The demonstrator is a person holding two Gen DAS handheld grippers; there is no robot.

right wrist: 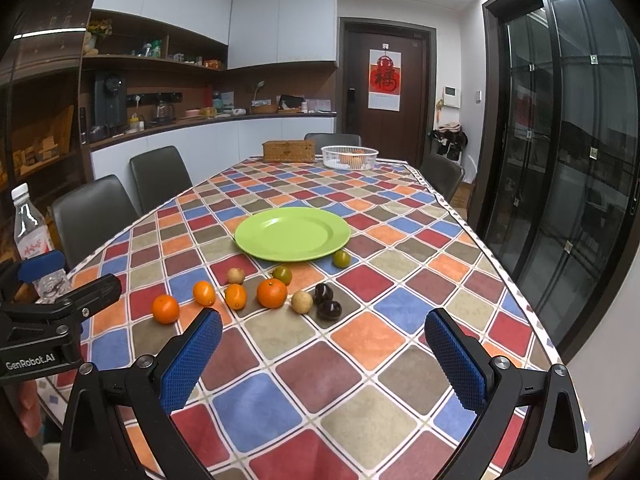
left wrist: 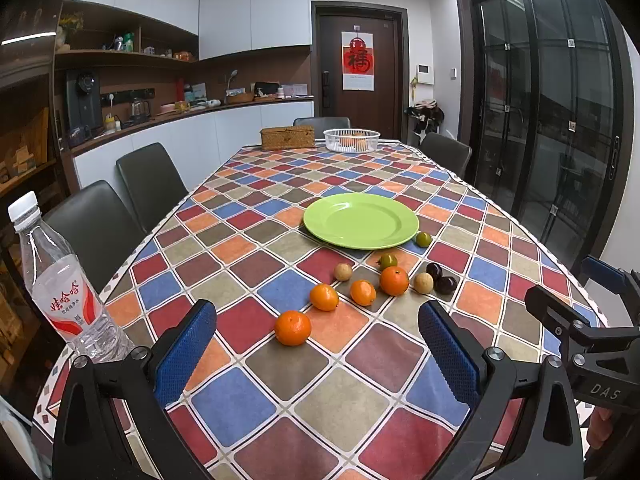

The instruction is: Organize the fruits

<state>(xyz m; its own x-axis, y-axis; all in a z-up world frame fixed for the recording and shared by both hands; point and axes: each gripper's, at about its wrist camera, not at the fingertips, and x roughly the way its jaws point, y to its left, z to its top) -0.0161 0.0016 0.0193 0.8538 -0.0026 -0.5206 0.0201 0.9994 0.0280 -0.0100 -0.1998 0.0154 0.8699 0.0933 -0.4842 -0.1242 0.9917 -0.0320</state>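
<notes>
An empty green plate (left wrist: 360,220) (right wrist: 292,233) sits mid-table on the checkered cloth. In front of it lie loose fruits: several oranges, the nearest (left wrist: 293,327) (right wrist: 165,309), two tan round fruits (left wrist: 423,282) (right wrist: 301,302), two green tomatoes (left wrist: 423,239) (right wrist: 341,258) and two dark plums (left wrist: 446,284) (right wrist: 329,309). My left gripper (left wrist: 318,344) is open and empty, just short of the nearest orange. My right gripper (right wrist: 323,354) is open and empty, short of the plums. Each gripper shows at the edge of the other's view.
A water bottle (left wrist: 60,288) (right wrist: 34,248) stands at the table's near left corner. A white basket (left wrist: 351,140) (right wrist: 349,157) with fruit and a wicker box (left wrist: 287,137) (right wrist: 289,151) sit at the far end. Dark chairs (left wrist: 150,184) line the left side.
</notes>
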